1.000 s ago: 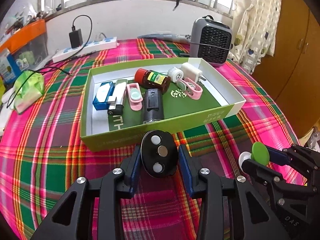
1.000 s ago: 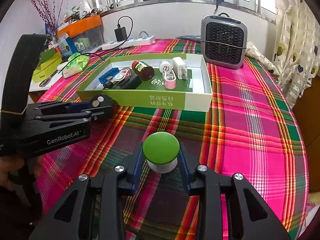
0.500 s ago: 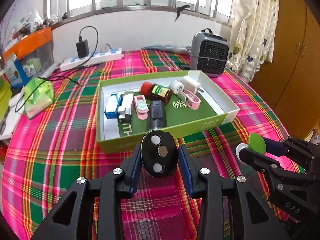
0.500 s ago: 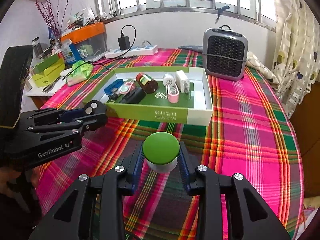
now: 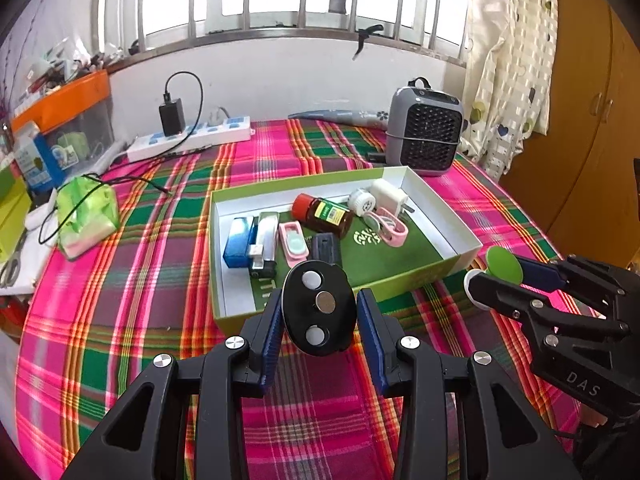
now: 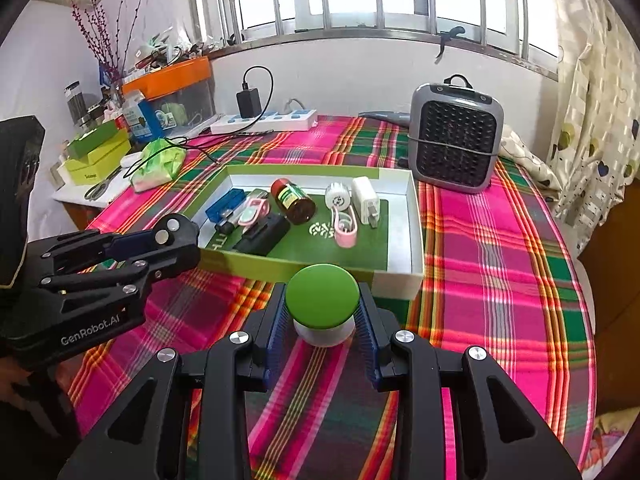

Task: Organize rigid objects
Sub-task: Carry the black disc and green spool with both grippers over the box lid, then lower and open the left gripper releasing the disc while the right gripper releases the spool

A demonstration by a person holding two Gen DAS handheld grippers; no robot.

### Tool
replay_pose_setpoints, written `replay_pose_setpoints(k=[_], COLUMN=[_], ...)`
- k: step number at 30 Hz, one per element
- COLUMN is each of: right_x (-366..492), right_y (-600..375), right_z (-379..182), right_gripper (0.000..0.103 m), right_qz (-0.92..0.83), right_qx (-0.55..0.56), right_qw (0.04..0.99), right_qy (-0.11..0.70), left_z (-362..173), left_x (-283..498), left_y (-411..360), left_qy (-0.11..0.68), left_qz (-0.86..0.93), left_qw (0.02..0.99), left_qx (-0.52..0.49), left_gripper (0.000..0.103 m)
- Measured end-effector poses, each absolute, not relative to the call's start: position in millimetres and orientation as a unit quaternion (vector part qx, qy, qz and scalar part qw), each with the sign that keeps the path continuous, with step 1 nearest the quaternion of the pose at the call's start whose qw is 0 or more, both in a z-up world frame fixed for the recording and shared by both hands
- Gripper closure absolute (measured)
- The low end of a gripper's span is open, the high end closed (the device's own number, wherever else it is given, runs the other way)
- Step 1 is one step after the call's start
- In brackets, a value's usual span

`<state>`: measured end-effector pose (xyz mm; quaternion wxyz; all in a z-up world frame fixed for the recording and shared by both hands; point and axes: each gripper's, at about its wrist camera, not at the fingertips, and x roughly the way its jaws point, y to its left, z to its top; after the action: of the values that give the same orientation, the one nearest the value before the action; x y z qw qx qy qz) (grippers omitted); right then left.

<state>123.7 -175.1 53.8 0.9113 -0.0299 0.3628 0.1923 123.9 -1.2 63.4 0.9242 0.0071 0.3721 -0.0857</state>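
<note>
The left claw (image 5: 319, 314) is clenched on a black oval plastic piece with three round metal studs on its face (image 5: 319, 307), the blue pads pressing its two long edges. It looks hard and smooth, probably light, and stiff enough not to give under the pads. A smooth rounded rim like this could slip or twist if the squeeze is light, so the present hold across the narrow width, near the middle of the oval, seems the sound one.

The right claw (image 6: 323, 314) is clenched on a mushroom-shaped knob with a flat green plastic cap and a white base (image 6: 322, 301), its pads bearing on the sides below the cap. This too looks rigid and light. The overhanging cap should stop it from sliding down, but the round body could swivel between the pads.

Both pieces are held up in the air above the pink, green and red plaid cloth (image 5: 120, 300) covering the surface, just short of the near wall of the open green-and-white cardboard box (image 5: 424, 276). Inside lie a brown bottle with a red cap (image 5: 322, 214), a white plug adapter (image 5: 386, 196), pink clips and a blue case. The bare green floor at the box's near right (image 6: 360, 248) looks the easiest spot for setting things down.
</note>
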Motion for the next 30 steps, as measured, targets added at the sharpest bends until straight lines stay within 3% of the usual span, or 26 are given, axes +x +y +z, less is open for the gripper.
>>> replay_pose_setpoints(k=[30], right_x=[191], right_y=[-175], right_z=[45], right_gripper=[0.069], right_qz=[0.189], right_qx=[-0.03], right_qw=[0.901], right_qy=[0.39], left_z=[62], left_x=[175], left_y=[-5], left_qy=[0.378], left_qz=[-0.082], left_qw=[0.922], left_qx=[0.013], left_gripper=[0.068])
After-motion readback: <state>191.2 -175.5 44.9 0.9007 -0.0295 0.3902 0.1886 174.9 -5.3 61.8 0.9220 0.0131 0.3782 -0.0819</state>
